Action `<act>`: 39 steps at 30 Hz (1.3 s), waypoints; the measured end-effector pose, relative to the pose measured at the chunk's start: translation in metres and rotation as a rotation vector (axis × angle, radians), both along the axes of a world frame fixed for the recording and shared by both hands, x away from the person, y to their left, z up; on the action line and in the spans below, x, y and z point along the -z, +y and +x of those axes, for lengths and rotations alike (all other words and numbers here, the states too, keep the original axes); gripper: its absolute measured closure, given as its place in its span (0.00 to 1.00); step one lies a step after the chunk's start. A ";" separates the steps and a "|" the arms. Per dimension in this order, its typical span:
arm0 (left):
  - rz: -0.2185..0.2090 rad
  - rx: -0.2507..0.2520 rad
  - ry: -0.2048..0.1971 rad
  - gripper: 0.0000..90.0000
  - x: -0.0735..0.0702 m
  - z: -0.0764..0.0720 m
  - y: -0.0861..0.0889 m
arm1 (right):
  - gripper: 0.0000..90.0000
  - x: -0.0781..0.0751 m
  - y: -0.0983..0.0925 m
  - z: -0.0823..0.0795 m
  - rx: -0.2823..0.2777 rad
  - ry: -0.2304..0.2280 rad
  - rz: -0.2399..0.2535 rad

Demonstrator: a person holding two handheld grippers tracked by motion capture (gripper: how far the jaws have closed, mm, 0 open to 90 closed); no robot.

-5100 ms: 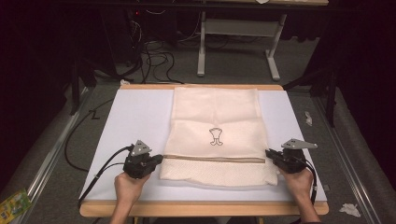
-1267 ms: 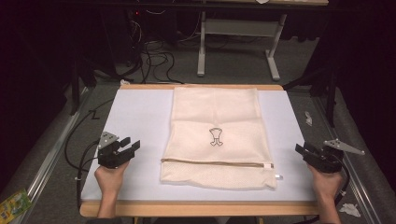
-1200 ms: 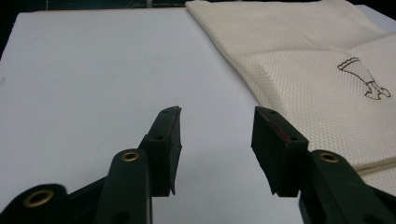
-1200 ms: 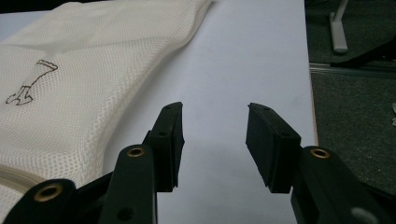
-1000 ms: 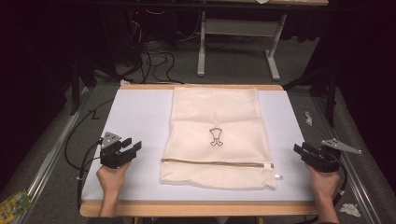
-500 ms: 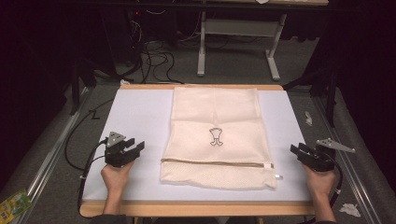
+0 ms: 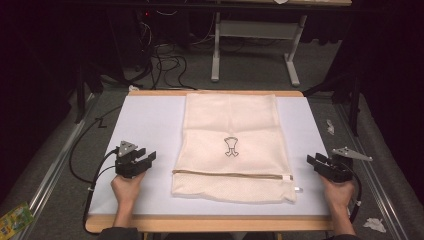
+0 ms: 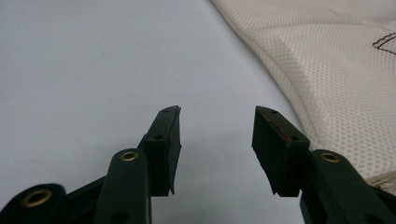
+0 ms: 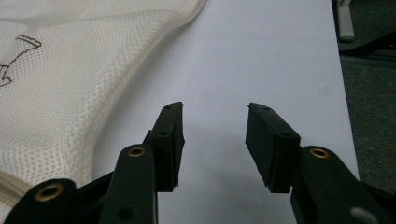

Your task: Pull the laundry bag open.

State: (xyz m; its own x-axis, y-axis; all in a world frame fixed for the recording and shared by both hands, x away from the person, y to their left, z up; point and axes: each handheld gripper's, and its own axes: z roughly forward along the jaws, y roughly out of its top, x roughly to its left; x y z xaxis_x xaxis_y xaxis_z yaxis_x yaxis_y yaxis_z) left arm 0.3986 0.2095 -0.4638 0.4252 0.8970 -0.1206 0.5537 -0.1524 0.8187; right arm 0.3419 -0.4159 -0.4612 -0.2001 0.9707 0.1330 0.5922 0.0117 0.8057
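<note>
A cream mesh laundry bag [image 7: 232,135] lies flat in the middle of the white table top [image 7: 150,120], with a small dark emblem [image 7: 230,147] at its middle and a zipper [image 7: 230,174] across its near end. My left gripper [image 7: 149,158] rests on the table left of the bag, jaws open and empty. In the left gripper view [image 8: 217,135] the bag's mesh edge [image 8: 336,70] lies off to the right. My right gripper [image 7: 314,162] is at the table's right edge, clear of the bag and open. In the right gripper view [image 9: 214,135] the bag [image 9: 70,79] lies to the left.
The zipper pull [image 7: 298,189] sticks out at the bag's near right corner. A wooden rim [image 7: 215,224] borders the table. Cables [image 7: 165,60] and a grey desk frame [image 7: 252,35] stand on the floor beyond. Paper scraps [image 7: 372,224] and a green packet [image 7: 15,220] lie on the floor.
Five seconds ago both grippers sat at the bag's near corners; they then drew out to the sides. Over the last second each has edged slightly back toward the bag.
</note>
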 end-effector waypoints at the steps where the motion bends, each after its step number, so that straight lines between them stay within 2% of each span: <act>1: 0.003 -0.004 0.001 0.58 0.001 0.001 -0.001 | 0.64 0.000 0.000 0.000 0.000 0.000 -0.003; 16: 0.007 -0.037 0.002 0.57 0.009 0.011 -0.003 | 0.64 0.004 0.001 0.006 0.002 0.012 -0.029; 21: -0.009 -0.040 0.008 0.57 0.014 0.015 -0.006 | 0.63 0.005 0.002 0.006 0.012 0.015 -0.023; 24: 0.014 -0.035 0.024 0.57 0.018 0.016 -0.008 | 0.63 0.006 0.001 0.006 0.015 0.017 -0.019; 27: 0.015 -0.038 0.024 0.57 0.020 0.017 -0.008 | 0.63 0.007 0.001 0.006 0.020 0.015 -0.016; 39: -0.004 -0.047 -0.018 0.56 0.020 0.014 -0.007 | 0.61 0.013 0.001 0.005 0.030 0.000 0.002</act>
State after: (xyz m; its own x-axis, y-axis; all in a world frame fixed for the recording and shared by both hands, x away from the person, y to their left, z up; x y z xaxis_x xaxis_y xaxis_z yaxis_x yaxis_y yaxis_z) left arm 0.4127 0.2029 -0.4842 0.3851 0.9155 -0.1167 0.5448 -0.1235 0.8294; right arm 0.3467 -0.4153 -0.4737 -0.1709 0.9761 0.1345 0.5922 -0.0073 0.8057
